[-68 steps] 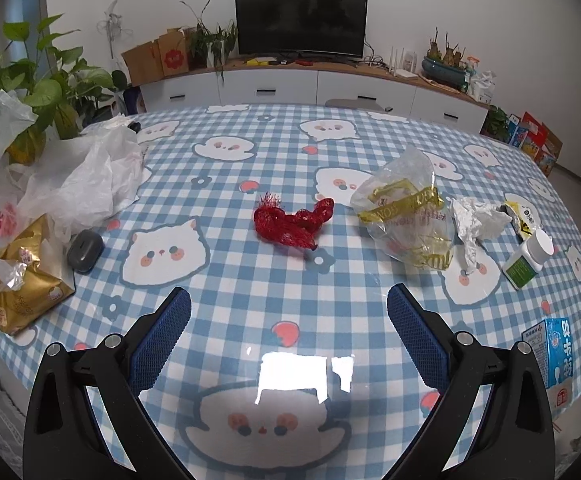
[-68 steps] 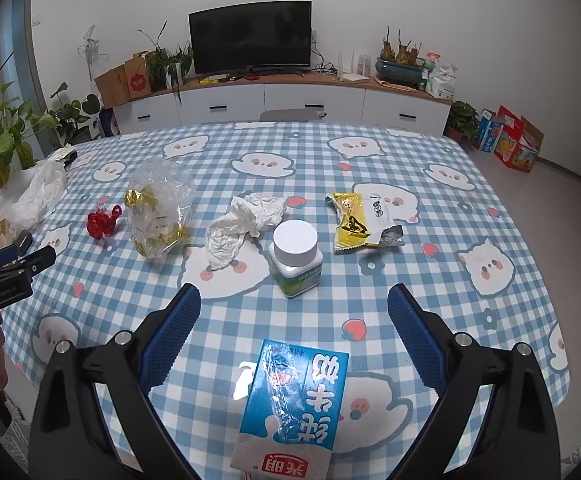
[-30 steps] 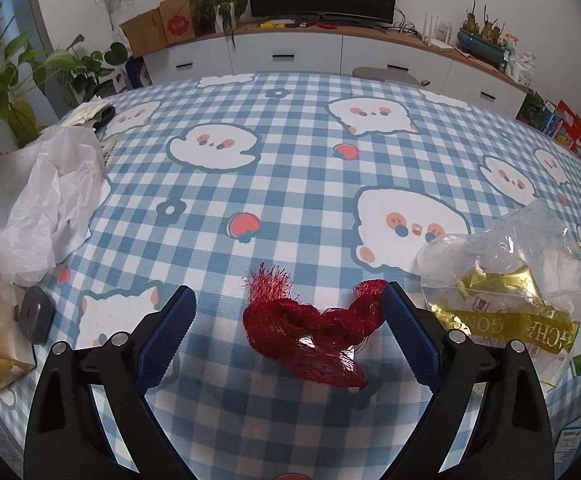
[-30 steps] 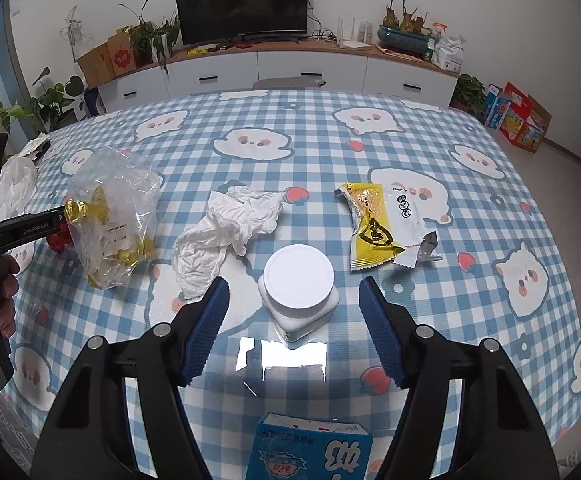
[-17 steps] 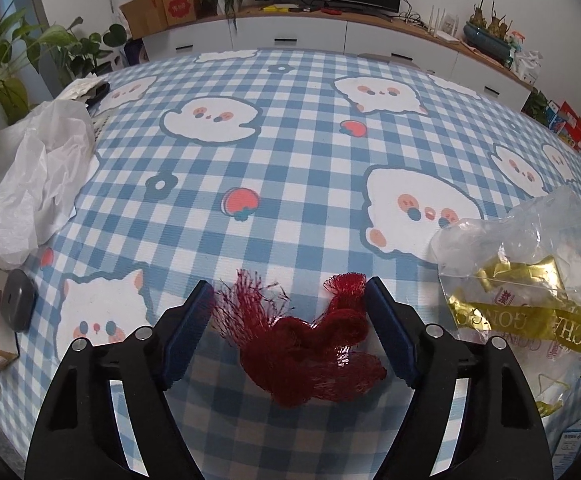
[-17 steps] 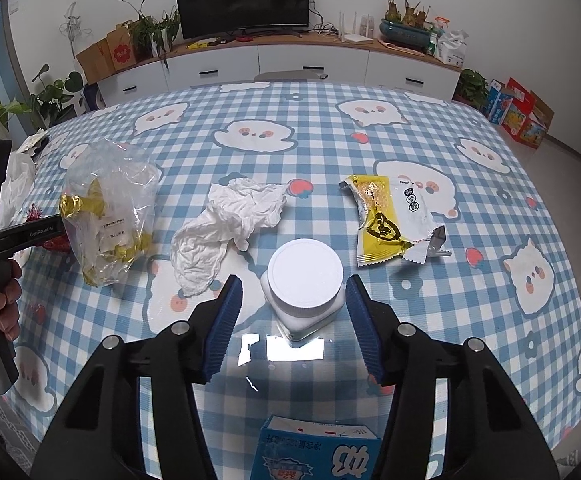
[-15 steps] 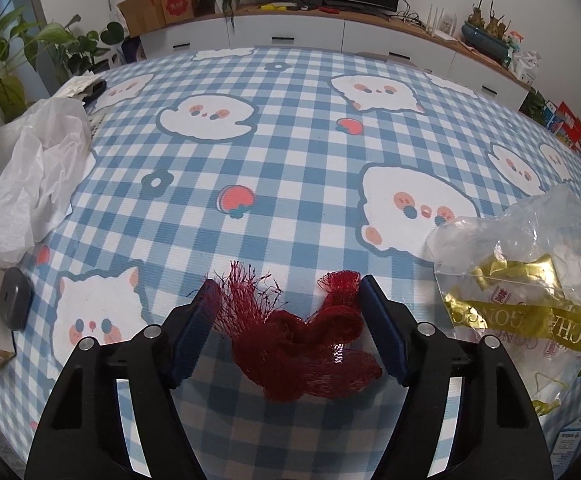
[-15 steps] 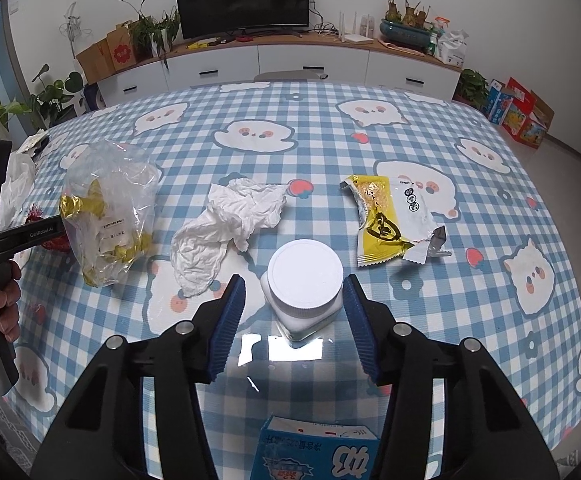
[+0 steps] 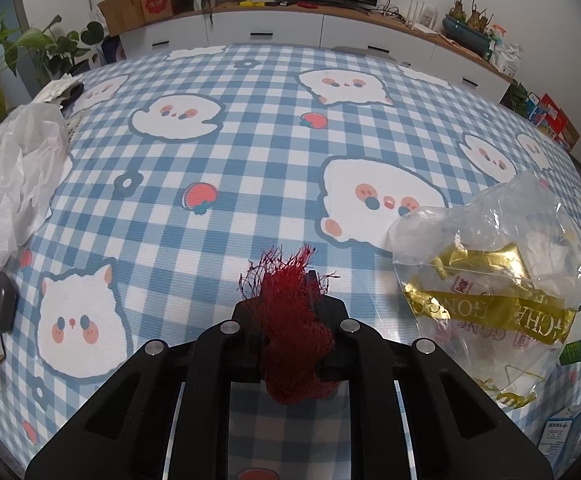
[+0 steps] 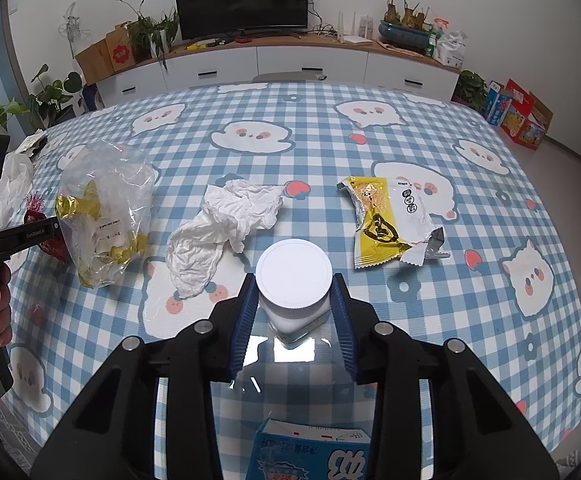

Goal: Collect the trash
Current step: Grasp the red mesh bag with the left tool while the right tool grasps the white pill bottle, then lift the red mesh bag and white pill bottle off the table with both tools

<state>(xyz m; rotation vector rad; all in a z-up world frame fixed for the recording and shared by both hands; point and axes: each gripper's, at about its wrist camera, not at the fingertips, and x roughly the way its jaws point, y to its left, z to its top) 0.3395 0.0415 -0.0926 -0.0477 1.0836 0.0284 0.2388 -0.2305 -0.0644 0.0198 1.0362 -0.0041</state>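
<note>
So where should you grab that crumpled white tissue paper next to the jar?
Best guess: pinch the crumpled white tissue paper at its puffed-up upper bunch, coming down from above. That end stands in raised folds the fingers can close across, while the lower end lies flatter on the blue checked tablecloth. The white-lidded plastic jar crowds its right side.

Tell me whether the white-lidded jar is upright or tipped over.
Upright. The jar stands on the table with its round white lid facing up, between the closing right gripper's blue pads.
</note>
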